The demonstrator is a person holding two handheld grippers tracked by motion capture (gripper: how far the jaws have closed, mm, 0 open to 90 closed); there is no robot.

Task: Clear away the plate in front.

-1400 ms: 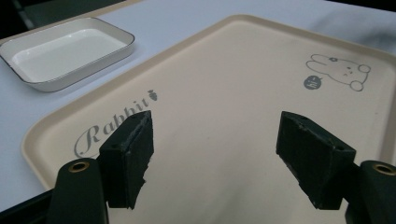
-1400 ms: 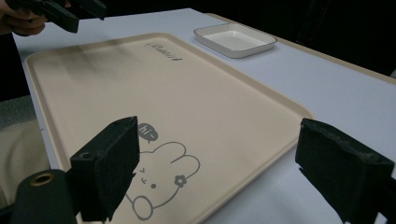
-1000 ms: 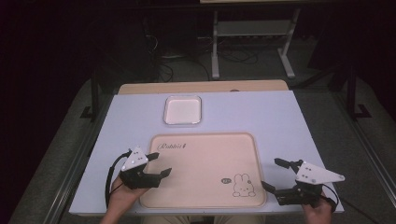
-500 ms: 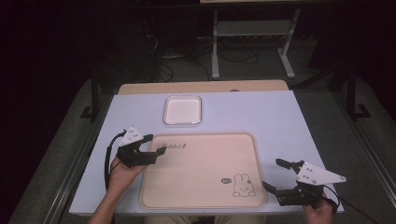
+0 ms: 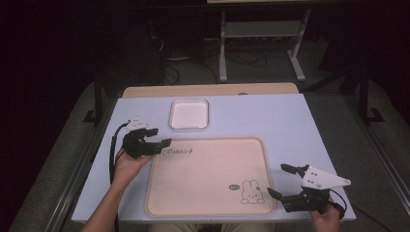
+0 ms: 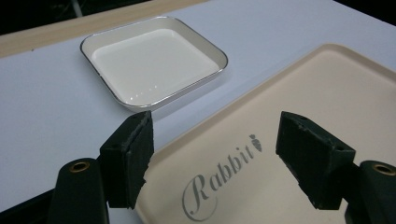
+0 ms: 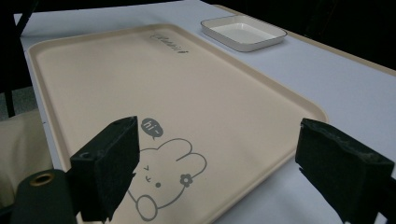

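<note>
A beige tray (image 5: 208,179) with a rabbit drawing and the word "Rabbit" lies at the near middle of the table. Beyond its far left corner stands an empty white square dish (image 5: 189,113). My left gripper (image 5: 160,136) is open at the tray's far left corner, and its jaws point toward the dish. In the left gripper view the open left gripper (image 6: 215,126) hangs over the tray's corner (image 6: 299,93), with the dish (image 6: 154,60) ahead. My right gripper (image 5: 278,180) is open beside the tray's near right corner. The right gripper view looks through the open right gripper (image 7: 223,133) across the tray (image 7: 140,70) to the dish (image 7: 243,31).
The pale table top (image 5: 270,116) has a wooden strip (image 5: 208,90) along its far edge. A metal stand (image 5: 261,43) and cables sit on the dark floor beyond. Bare table surface stretches right of the dish.
My left gripper has moved forward along the tray's left edge to its far left corner, closer to the dish. The right gripper has hardly moved.
</note>
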